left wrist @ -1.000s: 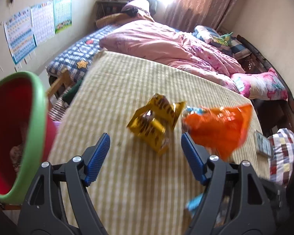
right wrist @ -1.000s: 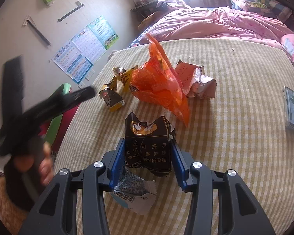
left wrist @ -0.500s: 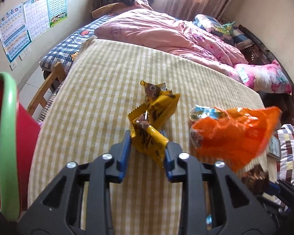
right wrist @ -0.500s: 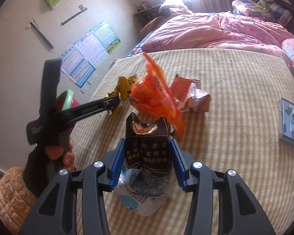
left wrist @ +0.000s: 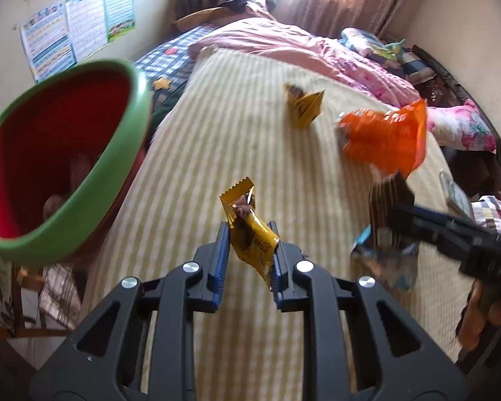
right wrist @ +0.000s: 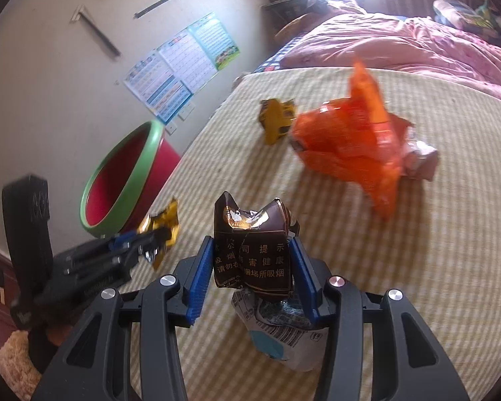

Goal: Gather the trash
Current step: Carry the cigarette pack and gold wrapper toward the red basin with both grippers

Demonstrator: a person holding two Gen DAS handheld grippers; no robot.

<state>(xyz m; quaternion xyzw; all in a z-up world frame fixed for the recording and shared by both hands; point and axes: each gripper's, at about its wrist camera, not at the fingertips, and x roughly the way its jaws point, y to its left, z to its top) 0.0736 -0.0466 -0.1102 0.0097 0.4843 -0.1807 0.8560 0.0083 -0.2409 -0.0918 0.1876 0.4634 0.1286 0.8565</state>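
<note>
Both clamped: left gripper (left wrist: 247, 250) on yellow wrapper (left wrist: 250, 230); right gripper (right wrist: 250, 270) on brown pack (right wrist: 252, 254), print legible only rightside.

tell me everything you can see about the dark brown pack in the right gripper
The pack is a crushed dark brown cigarette box, seemingly thin card, with gold Chinese lettering on the front and a torn, caved-in top showing a gold and white emblem. It stands roughly upright, clamped on both sides by the blue pads of the right gripper, lifted off the striped bed cover. Right below it sits crumpled white printed paper; whether they touch is unclear. From the left wrist view it looks blurred.
</note>
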